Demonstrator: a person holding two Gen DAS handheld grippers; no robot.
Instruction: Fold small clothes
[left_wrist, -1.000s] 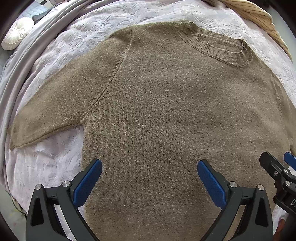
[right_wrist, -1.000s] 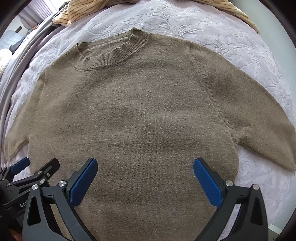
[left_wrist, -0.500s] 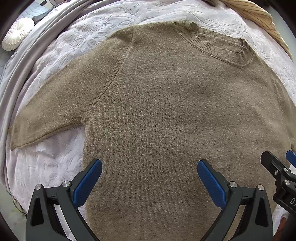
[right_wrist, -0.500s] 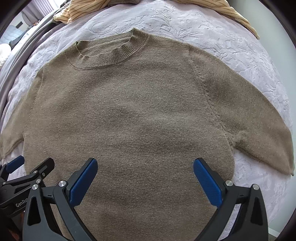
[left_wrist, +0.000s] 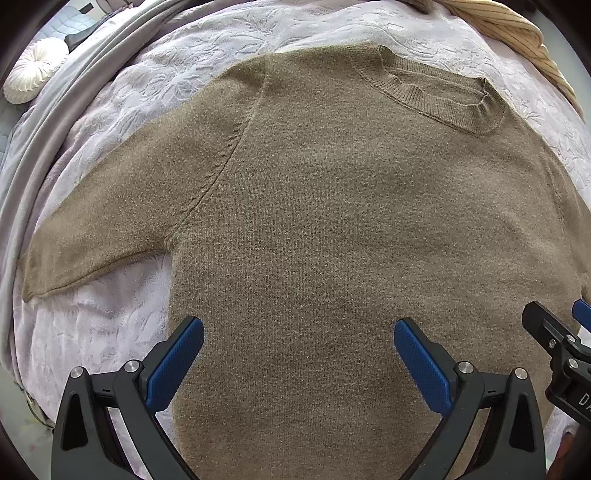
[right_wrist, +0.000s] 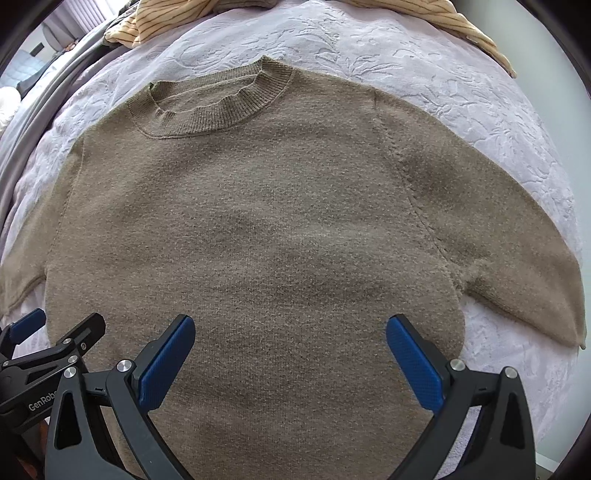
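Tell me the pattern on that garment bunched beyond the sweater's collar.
Cream-yellow garment with thin dark stripes; clearest in the right wrist view.

Embossed lilac bedspread (right_wrist: 424, 66), striped yellow garment (right_wrist: 177, 18), white round cushion (left_wrist: 31, 72)

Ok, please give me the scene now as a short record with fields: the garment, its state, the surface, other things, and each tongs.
garment: olive-brown knit sweater, ribbed crew neck
state: lying flat, unfolded, both sleeves spread outward, neck at the far side
surface: pale lilac embossed bedspread
other things: yellow striped cloth beyond the neck; white round cushion at far left
left tongs: open, above the lower part of the sweater, holding nothing
right tongs: open, above the lower part of the sweater, holding nothing
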